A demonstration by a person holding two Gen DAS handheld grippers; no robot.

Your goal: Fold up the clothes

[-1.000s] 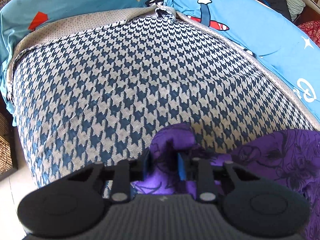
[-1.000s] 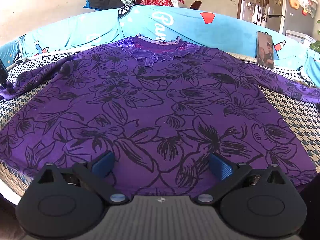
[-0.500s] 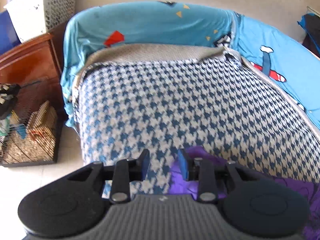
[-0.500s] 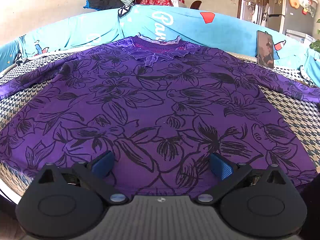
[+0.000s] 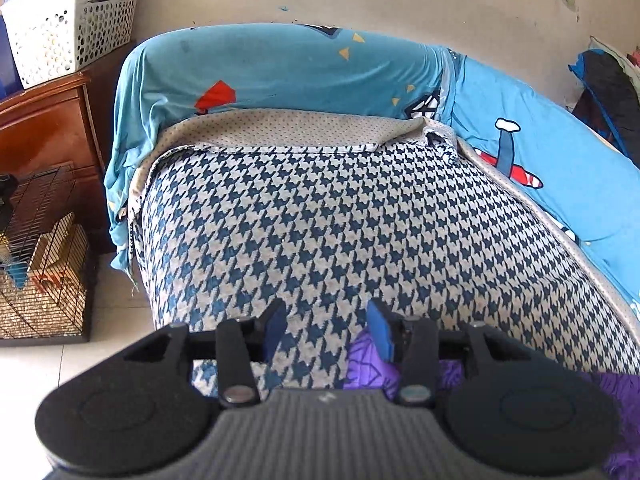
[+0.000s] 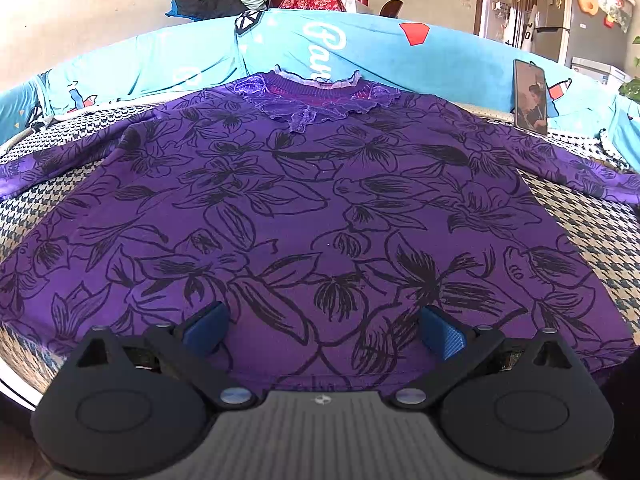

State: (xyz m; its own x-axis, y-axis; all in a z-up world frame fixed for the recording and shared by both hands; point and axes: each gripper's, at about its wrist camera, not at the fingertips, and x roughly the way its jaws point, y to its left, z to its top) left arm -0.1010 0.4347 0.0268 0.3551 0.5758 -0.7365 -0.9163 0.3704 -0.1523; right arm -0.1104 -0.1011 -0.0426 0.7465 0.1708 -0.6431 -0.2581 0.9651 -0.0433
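A purple long-sleeved top with black flower drawings and a frilly neck (image 6: 304, 208) lies flat and spread out on a sofa seat covered in blue-and-white houndstooth cloth (image 5: 340, 232). Its neck is at the far side, by the bright blue cartoon sheet over the sofa back (image 6: 360, 52), and its bottom edge is at the near side. One sleeve goes out to each side. The right gripper (image 6: 322, 330) hangs over the bottom edge with its fingers spread wide and nothing between them. The left gripper (image 5: 326, 326) is out at the end of a sleeve, and a bit of the purple sleeve end (image 5: 366, 364) peeks out under it. Its fingers are apart and hold nothing. The top looks thin, soft and light, so it will likely bend and droop wherever it is lifted, and one layer may slide on the other. Good spots to pinch seem to be the sleeve ends, the shoulders and the bottom corners, where the cloth has an edge to grab. A dark phone (image 6: 530, 96) leans against the sofa back, near the other sleeve.
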